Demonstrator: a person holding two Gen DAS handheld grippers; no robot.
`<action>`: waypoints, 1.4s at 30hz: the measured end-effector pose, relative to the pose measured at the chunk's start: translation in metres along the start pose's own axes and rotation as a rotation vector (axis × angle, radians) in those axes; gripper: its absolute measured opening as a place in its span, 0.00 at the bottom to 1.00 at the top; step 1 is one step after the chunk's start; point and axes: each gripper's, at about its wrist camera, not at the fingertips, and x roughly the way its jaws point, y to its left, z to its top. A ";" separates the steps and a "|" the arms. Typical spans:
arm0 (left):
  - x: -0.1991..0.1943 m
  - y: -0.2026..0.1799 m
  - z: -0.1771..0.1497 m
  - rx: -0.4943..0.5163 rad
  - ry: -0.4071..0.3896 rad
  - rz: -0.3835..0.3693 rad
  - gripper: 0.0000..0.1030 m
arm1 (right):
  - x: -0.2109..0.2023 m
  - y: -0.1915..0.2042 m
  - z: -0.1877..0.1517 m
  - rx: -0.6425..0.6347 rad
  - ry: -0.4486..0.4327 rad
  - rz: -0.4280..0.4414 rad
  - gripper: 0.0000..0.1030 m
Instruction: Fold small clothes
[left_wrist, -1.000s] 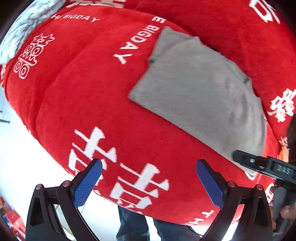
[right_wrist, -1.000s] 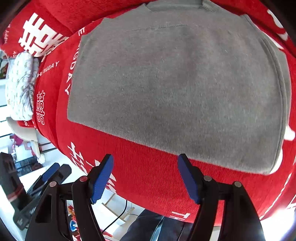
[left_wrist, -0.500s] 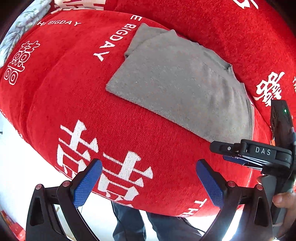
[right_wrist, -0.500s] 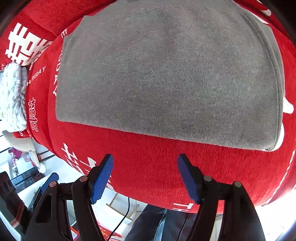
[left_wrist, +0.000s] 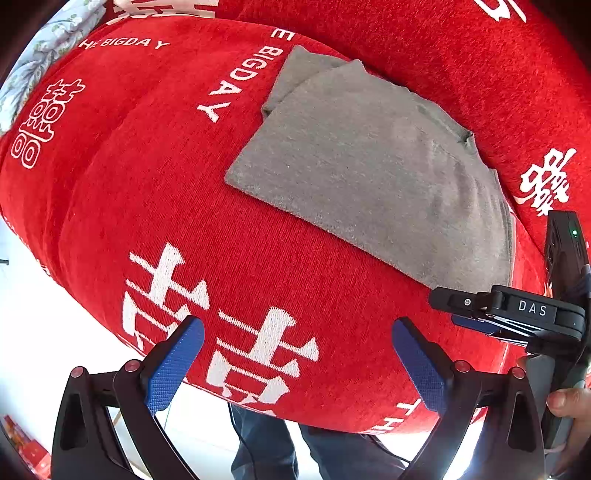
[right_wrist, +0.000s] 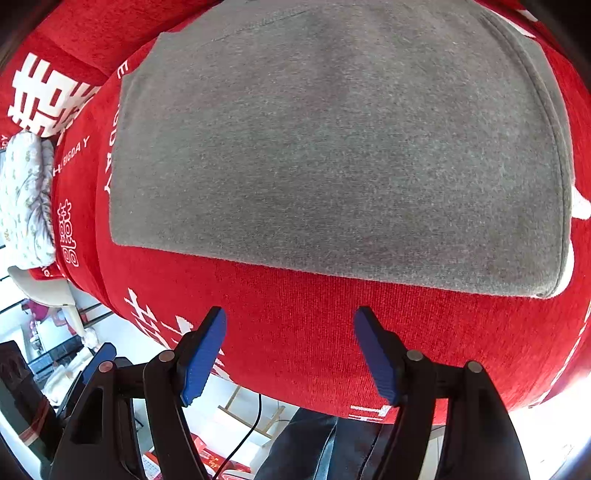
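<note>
The gray cloth (right_wrist: 340, 147) lay flat, already folded into a neat block, on the red blanket (left_wrist: 258, 258). Both grippers, left (left_wrist: 295, 363) and right (right_wrist: 290, 354), hung above its near edge, jaws wide and holding nothing. Next, I think, they must grab that edge for 1 more fold.

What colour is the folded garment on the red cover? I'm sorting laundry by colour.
Plain heather grey, with no print. The folded garment shows best in the right wrist view.
</note>
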 end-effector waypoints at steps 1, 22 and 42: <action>0.000 0.000 0.000 0.000 0.000 0.000 0.99 | 0.000 -0.001 0.001 0.003 -0.001 0.002 0.73; 0.010 0.023 0.028 0.031 0.042 0.107 0.99 | -0.006 -0.031 0.007 0.113 -0.047 0.192 0.73; 0.025 0.016 0.117 0.105 0.041 0.082 0.99 | 0.011 -0.024 0.001 0.270 -0.109 0.480 0.74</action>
